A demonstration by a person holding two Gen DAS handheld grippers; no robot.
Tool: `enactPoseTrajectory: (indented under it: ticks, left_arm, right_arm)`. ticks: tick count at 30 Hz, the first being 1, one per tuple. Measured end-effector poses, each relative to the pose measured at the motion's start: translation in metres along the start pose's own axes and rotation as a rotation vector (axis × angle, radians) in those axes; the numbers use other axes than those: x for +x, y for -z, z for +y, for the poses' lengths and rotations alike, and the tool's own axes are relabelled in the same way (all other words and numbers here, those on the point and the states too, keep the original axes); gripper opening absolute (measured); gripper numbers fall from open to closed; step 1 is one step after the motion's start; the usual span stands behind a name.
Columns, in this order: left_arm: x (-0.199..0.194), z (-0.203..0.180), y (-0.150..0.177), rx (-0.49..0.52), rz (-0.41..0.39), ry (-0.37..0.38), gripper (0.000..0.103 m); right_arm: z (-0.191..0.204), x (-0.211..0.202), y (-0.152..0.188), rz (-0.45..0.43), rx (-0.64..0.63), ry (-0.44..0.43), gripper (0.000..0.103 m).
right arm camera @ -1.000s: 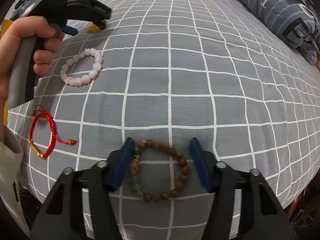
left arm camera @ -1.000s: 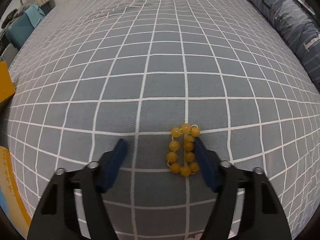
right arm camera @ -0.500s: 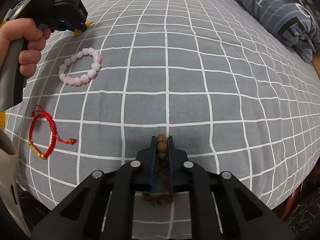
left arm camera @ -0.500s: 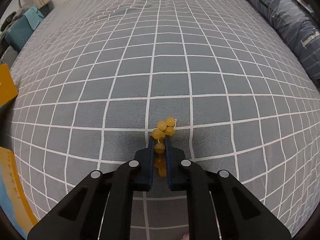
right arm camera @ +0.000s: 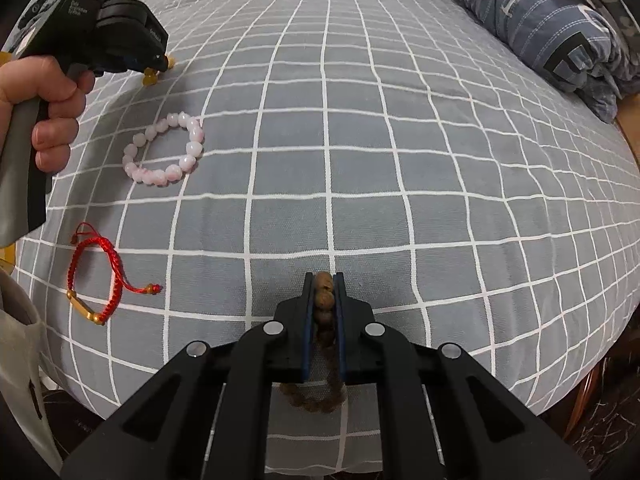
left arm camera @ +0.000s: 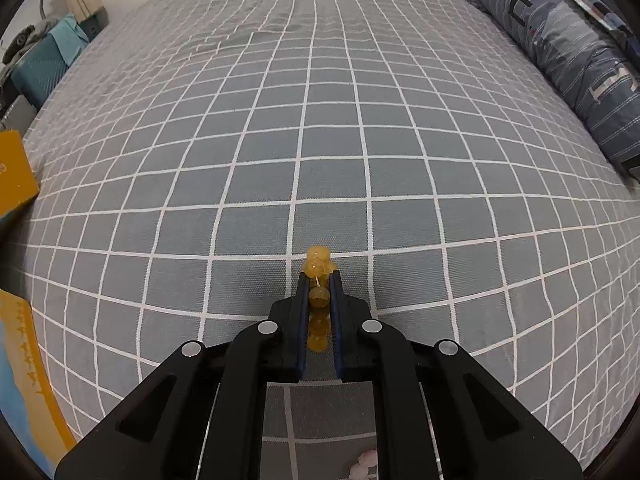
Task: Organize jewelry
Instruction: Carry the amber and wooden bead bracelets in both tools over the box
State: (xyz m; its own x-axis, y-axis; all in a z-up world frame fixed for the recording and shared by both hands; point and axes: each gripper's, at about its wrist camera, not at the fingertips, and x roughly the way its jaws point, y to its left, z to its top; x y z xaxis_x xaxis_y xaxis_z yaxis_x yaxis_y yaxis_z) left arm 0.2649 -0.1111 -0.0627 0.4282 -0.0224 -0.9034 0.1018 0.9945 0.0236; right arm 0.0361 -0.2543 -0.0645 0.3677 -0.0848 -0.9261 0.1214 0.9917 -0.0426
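My left gripper (left arm camera: 319, 278) is shut on a yellow bead bracelet (left arm camera: 318, 264), bunched between its blue pads, lifted just above the grey checked bedspread (left arm camera: 320, 140). In the right wrist view that gripper (right arm camera: 162, 62) shows at the far left with yellow beads (right arm camera: 150, 77) hanging from it. My right gripper (right arm camera: 323, 278) is shut on a brown wooden bead bracelet (right arm camera: 323, 300), whose loop hangs below the jaws. A pink bead bracelet (right arm camera: 166, 152) and a red cord bracelet (right arm camera: 94, 276) lie flat on the bed at the left.
A rolled blue-grey quilt (right arm camera: 540, 20) lies along the bed's right side and also shows in the left wrist view (left arm camera: 560, 48). Yellow boxes (left arm camera: 16, 176) stand off the bed's left edge. The bed's near edge drops off just below my right gripper.
Both grippers went from open around their bracelets to shut on them, bunching the beads. The left gripper has since risen a little with the yellow bracelet.
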Motion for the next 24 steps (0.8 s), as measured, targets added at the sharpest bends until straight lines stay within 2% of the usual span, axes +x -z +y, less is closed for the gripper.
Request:
enactPoseTrajectory:
  ticks: [9, 17, 24]
  left_arm:
    - [-0.033, -0.006, 0.016, 0.006, -0.053, 0.022, 0.009]
    - [-0.055, -0.006, 0.036, 0.026, -0.070, 0.027, 0.009]
    - [-0.069, 0.008, 0.045, 0.017, -0.080, 0.046, 0.009]
  right_arm:
    - [-0.001, -0.014, 0.001, -0.044, -0.002, 0.011, 0.007]
    - [0.001, -0.023, 0.000, -0.071, -0.010, 0.022, 0.007]
    - [0.002, -0.047, 0.001, -0.135, 0.013, 0.021, 0.007]
